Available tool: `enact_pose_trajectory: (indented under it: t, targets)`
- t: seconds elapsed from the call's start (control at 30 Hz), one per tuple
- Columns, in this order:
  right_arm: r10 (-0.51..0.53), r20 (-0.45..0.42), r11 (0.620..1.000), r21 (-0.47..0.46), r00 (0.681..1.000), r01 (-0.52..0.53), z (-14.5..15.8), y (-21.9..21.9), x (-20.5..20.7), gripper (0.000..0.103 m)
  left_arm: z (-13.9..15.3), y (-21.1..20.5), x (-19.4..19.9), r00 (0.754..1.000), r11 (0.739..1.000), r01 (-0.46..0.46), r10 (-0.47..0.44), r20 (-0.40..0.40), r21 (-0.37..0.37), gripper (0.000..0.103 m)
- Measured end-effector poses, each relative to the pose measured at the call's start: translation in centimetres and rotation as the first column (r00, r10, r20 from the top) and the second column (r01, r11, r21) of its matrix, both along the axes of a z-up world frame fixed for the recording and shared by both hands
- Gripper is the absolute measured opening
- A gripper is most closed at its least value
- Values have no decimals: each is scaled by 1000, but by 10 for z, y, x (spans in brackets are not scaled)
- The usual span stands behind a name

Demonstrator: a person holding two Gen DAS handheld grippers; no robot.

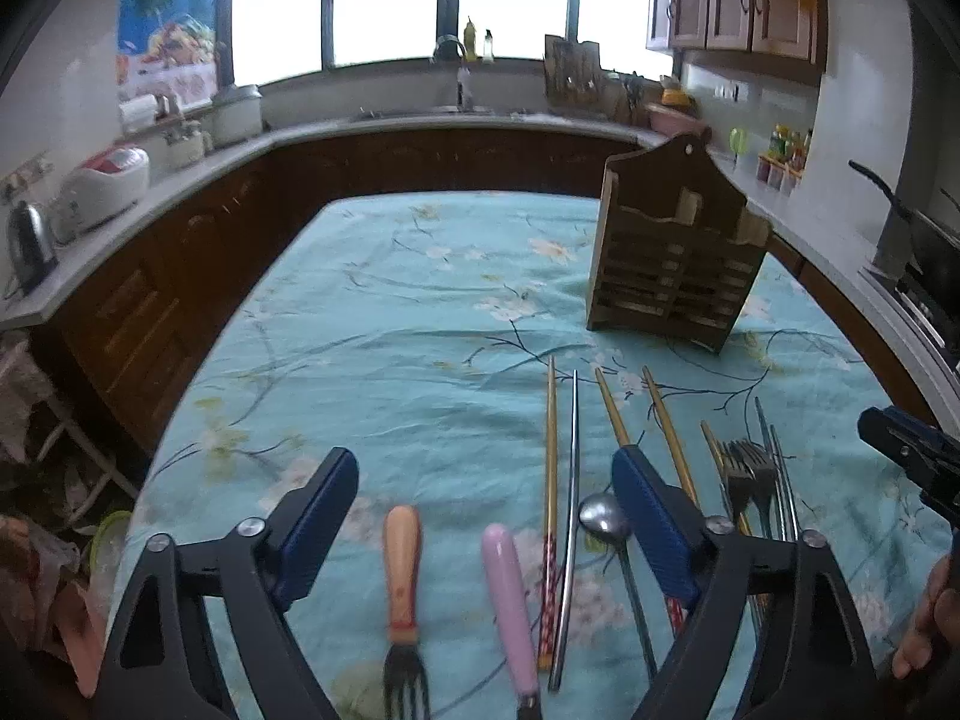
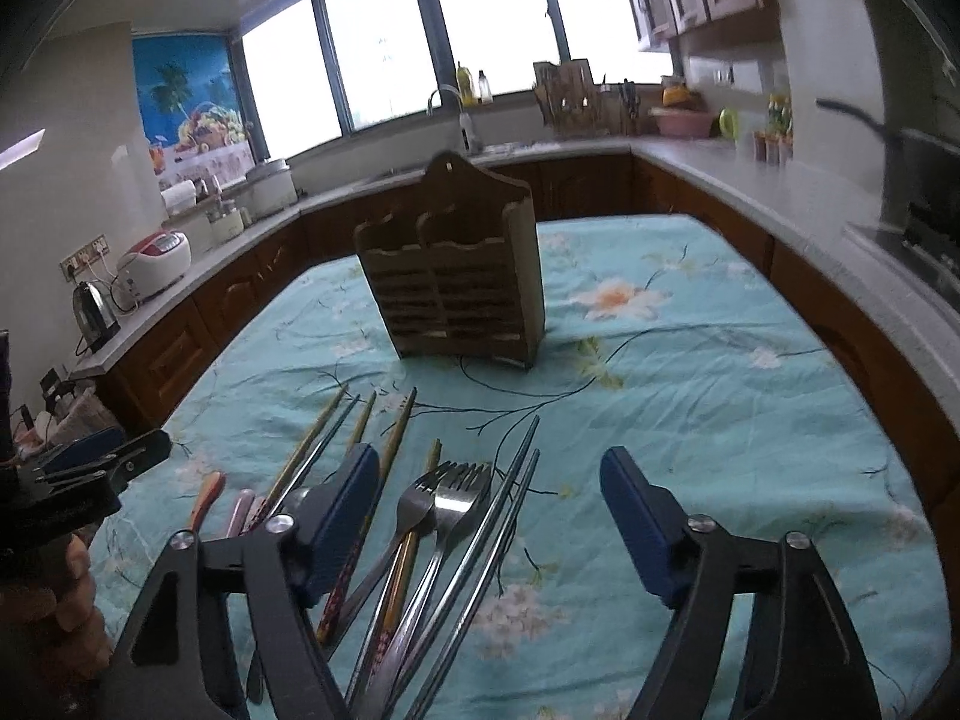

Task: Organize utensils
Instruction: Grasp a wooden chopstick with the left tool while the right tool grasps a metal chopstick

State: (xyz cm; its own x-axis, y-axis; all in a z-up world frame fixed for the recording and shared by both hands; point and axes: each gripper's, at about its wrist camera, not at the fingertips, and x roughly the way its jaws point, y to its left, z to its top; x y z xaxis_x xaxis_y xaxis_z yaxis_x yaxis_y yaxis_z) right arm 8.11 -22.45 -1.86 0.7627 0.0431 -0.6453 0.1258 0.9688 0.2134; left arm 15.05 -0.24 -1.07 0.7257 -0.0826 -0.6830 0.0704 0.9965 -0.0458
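The utensils lie in a loose row on the floral teal tablecloth (image 1: 390, 300) covering the worktop. In the left wrist view, a wooden-handled fork (image 1: 402, 576) and a pink-handled utensil (image 1: 507, 594) lie at about 6 o'clock, between the fingers of the left gripper (image 1: 486, 516), whose jaws stand apart and grip nothing. Just to their right lie a gold chopstick (image 1: 550, 450), a steel chopstick (image 1: 571, 480) and a steel spoon (image 1: 603, 516). In the right wrist view, two steel forks (image 2: 450, 486) and a pair of steel chopsticks (image 2: 510, 492) lie between the fingers of the right gripper (image 2: 492, 510), its jaws also apart and off the metal. The wooden cutlery holder (image 2: 456, 288) stands upright at 12 o'clock, well apart from the row. A kettle (image 2: 93, 312) sits at 9 o'clock.
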Motion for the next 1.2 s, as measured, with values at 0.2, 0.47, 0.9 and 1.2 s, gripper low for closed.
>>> enact_pose_trajectory:
  t: [0.2,0.47,0.9,1.2]
  targets:
    - [20,-92,999,31,996,-17,-20,-9,43,55,-9,-1,46,997,1000,22,-22,-80,-5,79]
    - [30,-237,997,75,971,-13,-60,-23,94,43,-33,-7,120,977,998,63,-65,-201,-15,70]
    - [29,-314,999,-21,949,-37,-85,-17,119,18,-72,-45,175,955,984,156,-127,-267,89,33]
    - [21,-298,1000,-3,954,-23,-86,-19,122,7,-66,-49,172,947,979,196,-175,-268,51,5]
